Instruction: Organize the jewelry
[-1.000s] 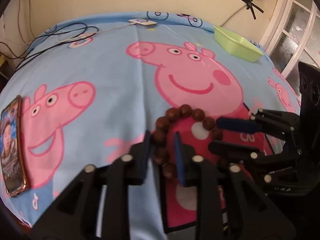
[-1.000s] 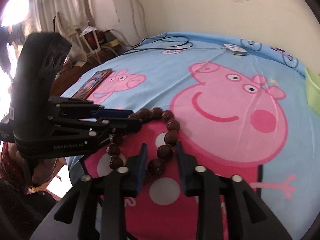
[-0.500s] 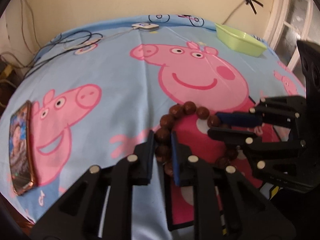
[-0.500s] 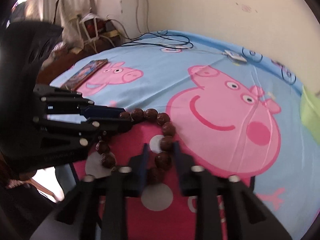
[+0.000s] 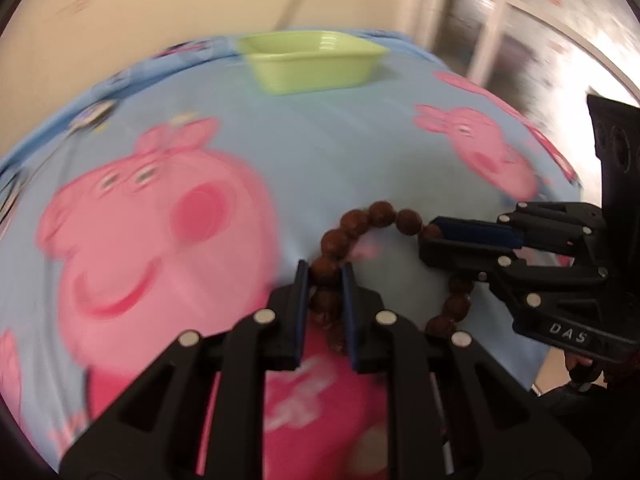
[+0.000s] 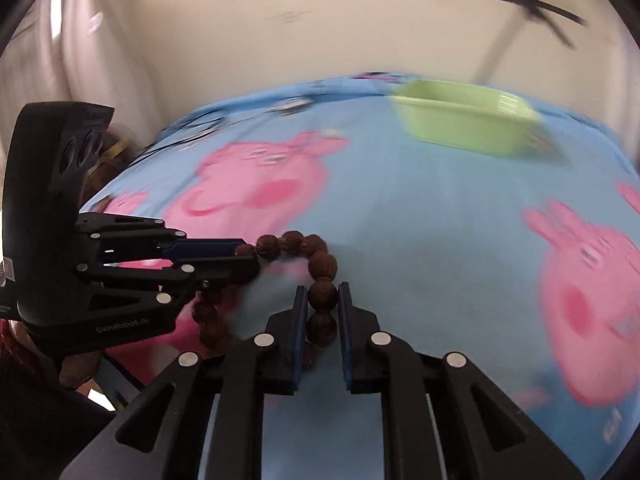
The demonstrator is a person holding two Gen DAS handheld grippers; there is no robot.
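I read both units as clamped on the bead bracelet (image 5: 382, 214): left gripper (image 5: 325, 276) pinches one side of the loop, right gripper (image 6: 323, 295) the opposite side. The bracelet hangs stretched between them, short of the green tray (image 5: 312, 60). Motion blur smears the printed sheet (image 5: 320, 140); the lower beads sit behind the fingers

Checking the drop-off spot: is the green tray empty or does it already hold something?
Cannot tell. The green tray sits upright on the bedsheet, but both views are blurred and its near wall hides the floor.
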